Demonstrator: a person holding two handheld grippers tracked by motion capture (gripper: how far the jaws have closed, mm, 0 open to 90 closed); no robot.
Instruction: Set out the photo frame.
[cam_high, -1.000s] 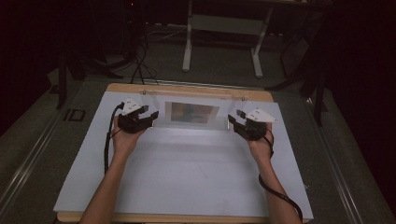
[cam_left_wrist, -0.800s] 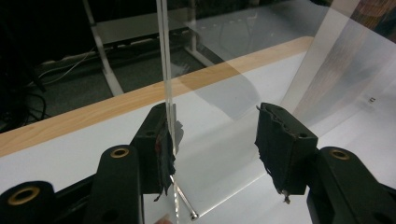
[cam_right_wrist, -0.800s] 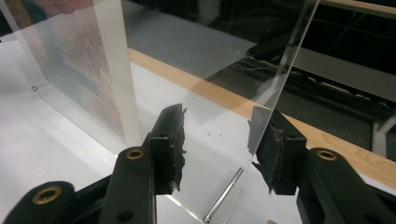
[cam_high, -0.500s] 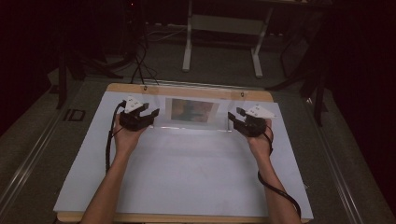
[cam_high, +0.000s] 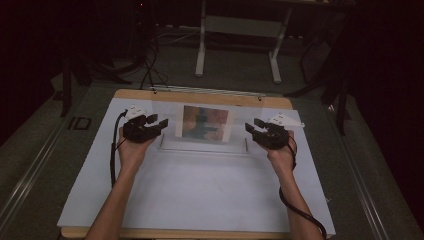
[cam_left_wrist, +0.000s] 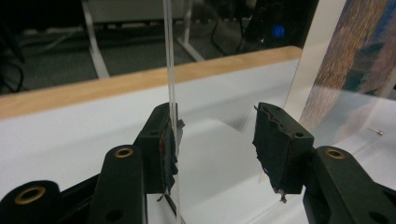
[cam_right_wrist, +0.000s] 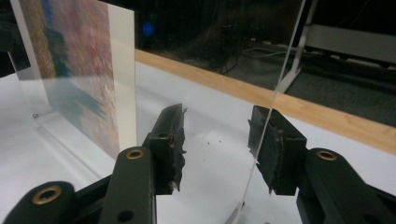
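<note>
A clear acrylic panel (cam_high: 170, 134) stands upright near the table's far edge, with a colourful picture (cam_high: 206, 122) in it. My left gripper (cam_high: 159, 122) is at its left side edge. In the left gripper view the panel's edge (cam_left_wrist: 169, 56) runs between the jaws of this gripper (cam_left_wrist: 215, 135) and lies against the left pad (cam_left_wrist: 167, 144). The other pad is well clear of it, and the jaws have just been closing a little. My right gripper (cam_high: 251, 125) straddles the right side edge (cam_right_wrist: 285, 70), which sits by the right pad (cam_right_wrist: 273, 149). The left pad stays apart.
A white mat (cam_high: 200, 190) covers the wooden table (cam_high: 200, 96). A small metal pin (cam_left_wrist: 378, 132) lies by the panel's foot. Behind the table stand a desk's metal legs (cam_high: 201, 45) and loose cables (cam_high: 150, 65) on the dark floor.
The picture looks taller now, as if the panel has been tipped more upright. Both hands stay at its two side edges.
</note>
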